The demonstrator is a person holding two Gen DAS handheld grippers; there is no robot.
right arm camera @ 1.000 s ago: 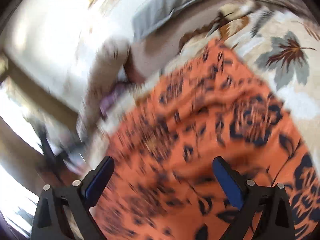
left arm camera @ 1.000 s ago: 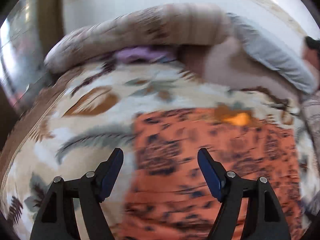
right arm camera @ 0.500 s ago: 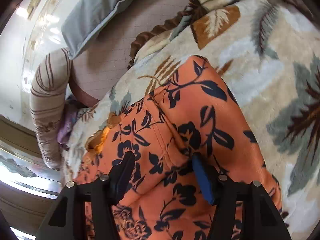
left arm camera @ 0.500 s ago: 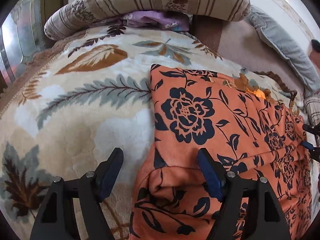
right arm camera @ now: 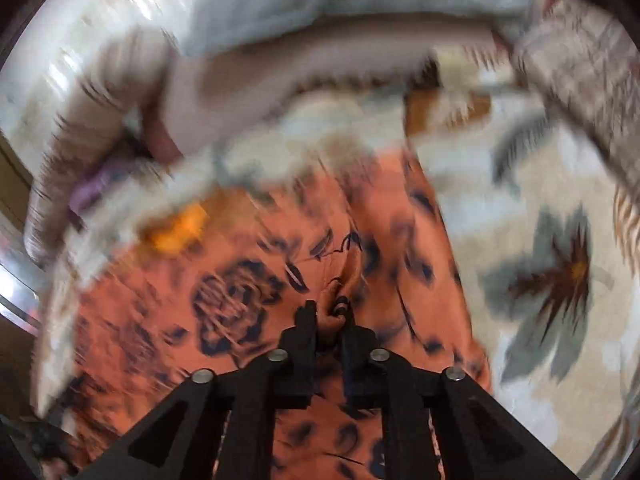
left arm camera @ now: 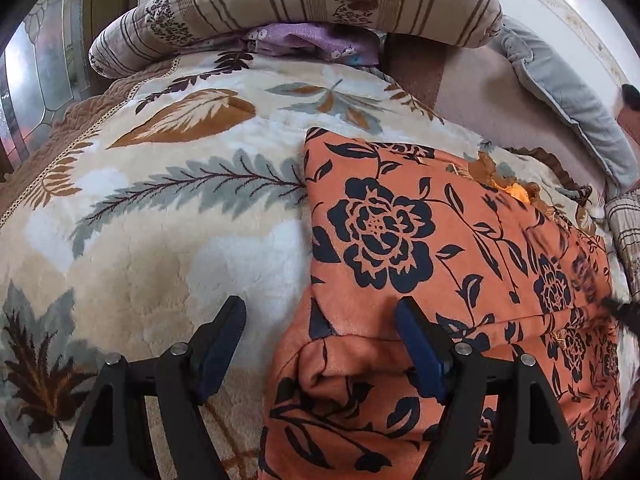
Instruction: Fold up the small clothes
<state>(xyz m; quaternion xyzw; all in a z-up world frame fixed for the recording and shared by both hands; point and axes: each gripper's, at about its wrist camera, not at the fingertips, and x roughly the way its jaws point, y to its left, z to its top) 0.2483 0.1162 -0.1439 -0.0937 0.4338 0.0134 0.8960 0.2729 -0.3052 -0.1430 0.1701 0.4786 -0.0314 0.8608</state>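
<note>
Orange floral garment [left arm camera: 420, 264] lengthwise toward pillows [left arm camera: 304, 4]

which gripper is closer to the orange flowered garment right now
Right. The right gripper has its jaws closing on a bunched fold of the orange flowered garment. The left gripper straddles the garment's edge, jaws wide apart, gripping nothing.

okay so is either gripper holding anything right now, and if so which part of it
The right gripper is closing on a pinched-up fold of the orange floral garment, near its middle. The left gripper is open over the garment's edge, holding nothing.
</note>
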